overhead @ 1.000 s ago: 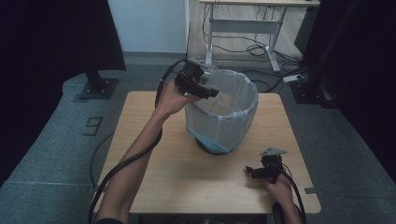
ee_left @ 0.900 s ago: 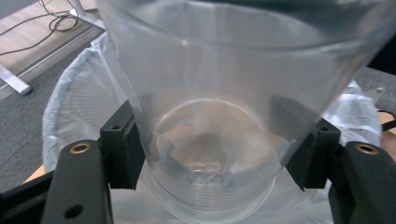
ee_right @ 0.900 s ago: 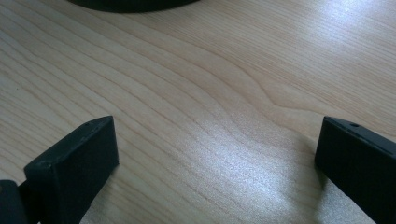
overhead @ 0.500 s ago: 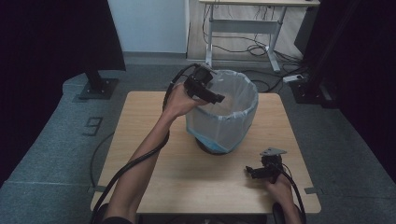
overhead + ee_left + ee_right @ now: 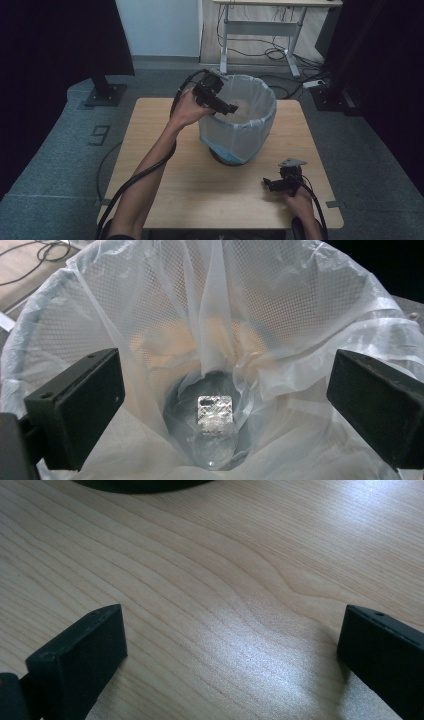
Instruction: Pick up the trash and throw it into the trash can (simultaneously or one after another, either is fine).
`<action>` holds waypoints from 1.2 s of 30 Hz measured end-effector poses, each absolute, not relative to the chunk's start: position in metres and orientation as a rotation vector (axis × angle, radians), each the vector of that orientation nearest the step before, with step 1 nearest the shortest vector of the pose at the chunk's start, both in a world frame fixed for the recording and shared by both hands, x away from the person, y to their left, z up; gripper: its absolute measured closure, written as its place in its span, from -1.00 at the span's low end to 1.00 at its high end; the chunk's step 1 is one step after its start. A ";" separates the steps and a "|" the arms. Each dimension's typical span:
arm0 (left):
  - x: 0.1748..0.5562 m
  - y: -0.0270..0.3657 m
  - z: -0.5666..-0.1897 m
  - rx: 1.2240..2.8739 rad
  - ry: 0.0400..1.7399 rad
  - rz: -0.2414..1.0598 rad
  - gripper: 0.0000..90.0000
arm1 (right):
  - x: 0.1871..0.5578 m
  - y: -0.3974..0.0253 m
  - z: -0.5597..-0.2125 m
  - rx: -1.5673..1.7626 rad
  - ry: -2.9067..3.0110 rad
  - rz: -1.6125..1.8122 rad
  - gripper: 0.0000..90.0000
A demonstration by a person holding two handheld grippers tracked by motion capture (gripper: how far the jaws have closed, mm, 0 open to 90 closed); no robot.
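Your right tool (image 5: pixel 272 184) rests low on the wooden bench (image 5: pixel 165 170) at about 5 o'clock, jaws spread wide with nothing between them. Beyond it, mid-bench, stands the mesh wastebasket (image 5: pixel 239 120) lined with a clear plastic bag (image 5: pixel 280 305). Your left tool (image 5: pixel 227 107) hangs over its rim at 10 o'clock, jaws wide apart and empty, looking down at a small crumpled packet (image 5: pixel 216 412) on the bottom.

Small shiny object (image 5: pixel 216 412) at the bin liner (image 5: pixel 280 305) bottom, too blurred to identify.
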State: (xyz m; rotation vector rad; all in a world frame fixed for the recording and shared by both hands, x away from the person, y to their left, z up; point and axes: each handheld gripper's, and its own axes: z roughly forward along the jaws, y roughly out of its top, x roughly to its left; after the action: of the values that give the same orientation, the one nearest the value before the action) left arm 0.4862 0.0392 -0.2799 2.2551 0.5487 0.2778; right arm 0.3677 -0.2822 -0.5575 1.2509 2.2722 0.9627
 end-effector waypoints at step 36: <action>0.450 0.107 -0.278 2.147 0.524 0.360 -1.00 | 0.368 -0.282 -0.557 1.251 2.273 0.963 -1.00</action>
State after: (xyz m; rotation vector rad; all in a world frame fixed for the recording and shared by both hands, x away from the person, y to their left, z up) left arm 0.4500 0.1068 -0.2776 2.1468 0.5236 0.3598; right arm 0.3677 -0.2822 -0.5574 1.2509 2.2732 0.9631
